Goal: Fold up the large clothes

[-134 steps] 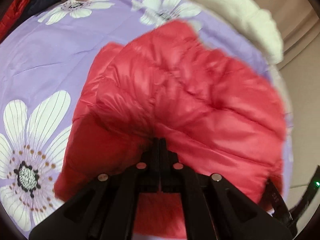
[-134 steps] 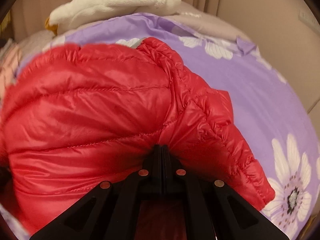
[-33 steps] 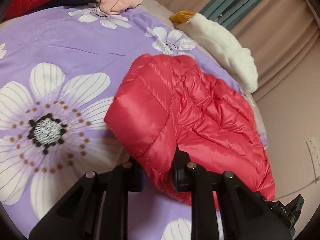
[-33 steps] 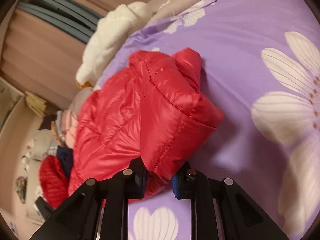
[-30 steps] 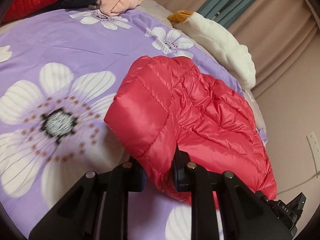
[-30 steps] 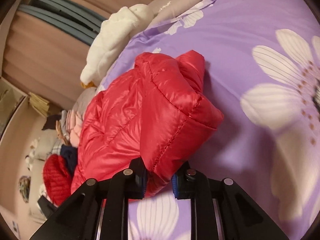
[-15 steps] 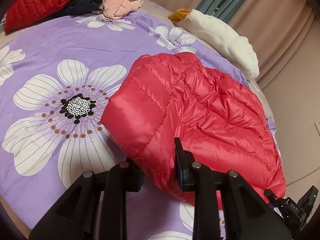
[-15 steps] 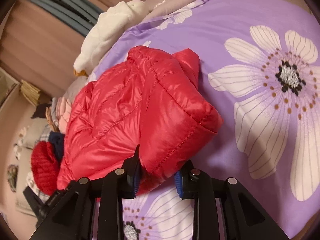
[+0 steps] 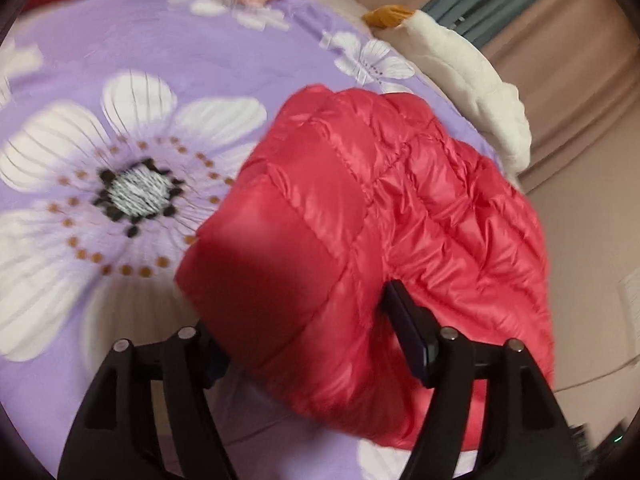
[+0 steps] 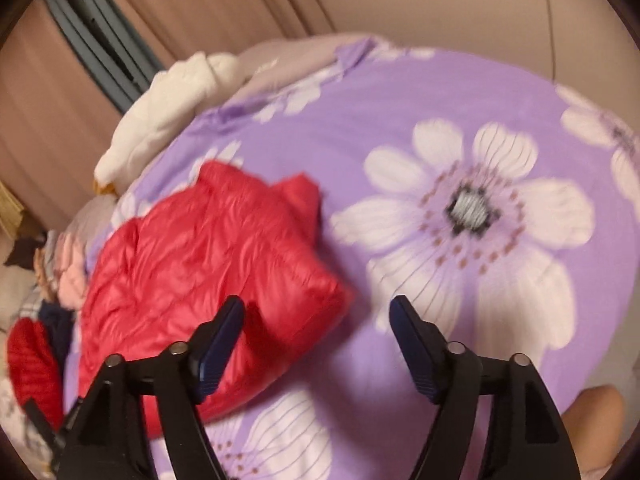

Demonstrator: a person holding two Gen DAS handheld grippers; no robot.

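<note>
- Step in hand: release after a fold. The red puffer jacket [image 9: 360, 240] lies folded into a compact bundle on the bed [image 9: 120, 60], on the purple flowered cover, near the edge next to the white pillow [image 9: 472, 80].
- Left tool [image 9: 308, 340]: its jaws are opening. The near corner of the jacket sits between them, but the pads no longer press on it; the right-hand finger stands clear against the fabric and the other is mostly hidden behind the bundle.
- Right tool [image 10: 316, 340]: its jaws are opening and stand wide. Nothing is gripped; one finger overlaps the jacket's edge in the view, and the gap between the fingers shows mostly bare cover.
- Jacket condition: the padding is puffy and slick, so the fold is likely to spring partly open once it is let go.
- Next move, as a judgement: withdraw both tools without dragging the fabric, then check that the bundle holds its shape. If it does, take the next garment from the pile of clothes [image 10: 60, 280] at the far side of the bed.
- Both views are blurred by motion; fine contact cannot be confirmed.
</note>
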